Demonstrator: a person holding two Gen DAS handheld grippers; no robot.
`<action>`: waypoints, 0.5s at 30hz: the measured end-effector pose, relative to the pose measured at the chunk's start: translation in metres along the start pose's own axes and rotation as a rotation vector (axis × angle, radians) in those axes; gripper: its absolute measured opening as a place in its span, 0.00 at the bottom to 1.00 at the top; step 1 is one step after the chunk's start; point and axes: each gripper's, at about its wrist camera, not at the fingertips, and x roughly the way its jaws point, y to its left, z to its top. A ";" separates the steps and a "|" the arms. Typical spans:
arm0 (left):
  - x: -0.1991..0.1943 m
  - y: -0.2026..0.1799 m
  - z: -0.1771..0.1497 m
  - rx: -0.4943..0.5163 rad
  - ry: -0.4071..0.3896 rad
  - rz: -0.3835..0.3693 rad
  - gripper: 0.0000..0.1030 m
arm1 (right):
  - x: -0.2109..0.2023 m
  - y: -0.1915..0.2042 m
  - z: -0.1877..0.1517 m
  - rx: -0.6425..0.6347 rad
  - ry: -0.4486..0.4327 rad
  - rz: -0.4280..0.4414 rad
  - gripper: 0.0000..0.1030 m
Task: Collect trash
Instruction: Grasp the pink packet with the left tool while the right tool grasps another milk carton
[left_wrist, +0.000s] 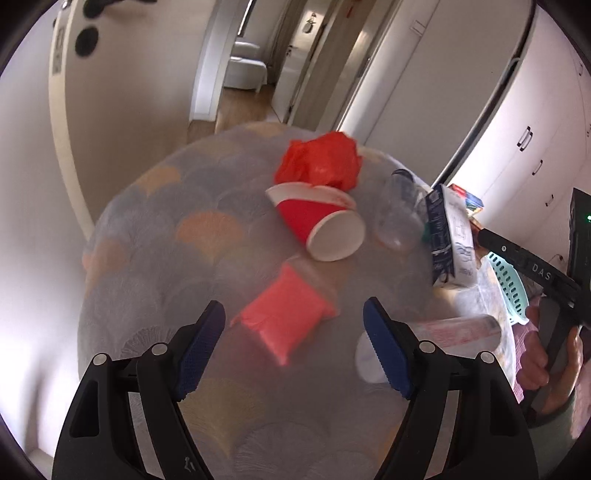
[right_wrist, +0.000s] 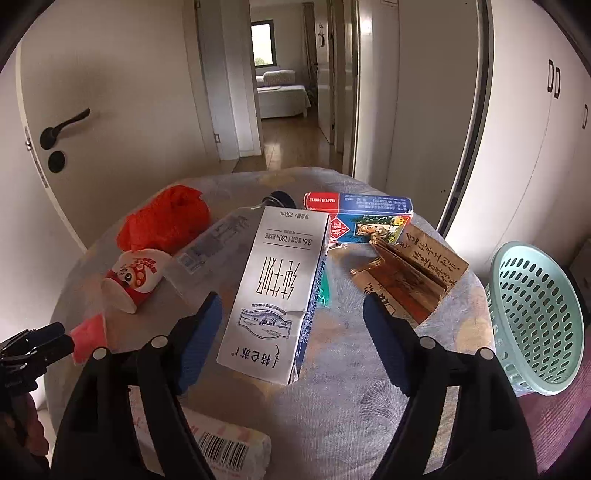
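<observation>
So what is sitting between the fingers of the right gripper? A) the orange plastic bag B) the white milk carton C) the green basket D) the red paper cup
B: the white milk carton lies on the table between the open right gripper, while the green basket sits off to the side.

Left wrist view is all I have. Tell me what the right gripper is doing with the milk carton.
Observer: The right gripper is open. The milk carton is between its fingers, unclamped.
Operator: Report what's behind the carton.
Observer: A blue card box with a tiger picture lies there on the table.
Operator: Describe the basket.
Observer: The green basket is tilted at the table's right edge, its mouth facing the gripper.
</observation>
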 end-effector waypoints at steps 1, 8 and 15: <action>0.004 0.005 0.000 -0.008 0.017 -0.038 0.72 | 0.005 0.002 0.000 0.002 0.014 -0.002 0.73; 0.023 -0.012 -0.004 0.096 0.062 0.033 0.72 | 0.019 0.014 0.001 -0.007 0.063 -0.006 0.73; 0.024 -0.018 -0.003 0.101 0.055 0.066 0.43 | 0.037 0.019 0.002 0.000 0.113 -0.021 0.74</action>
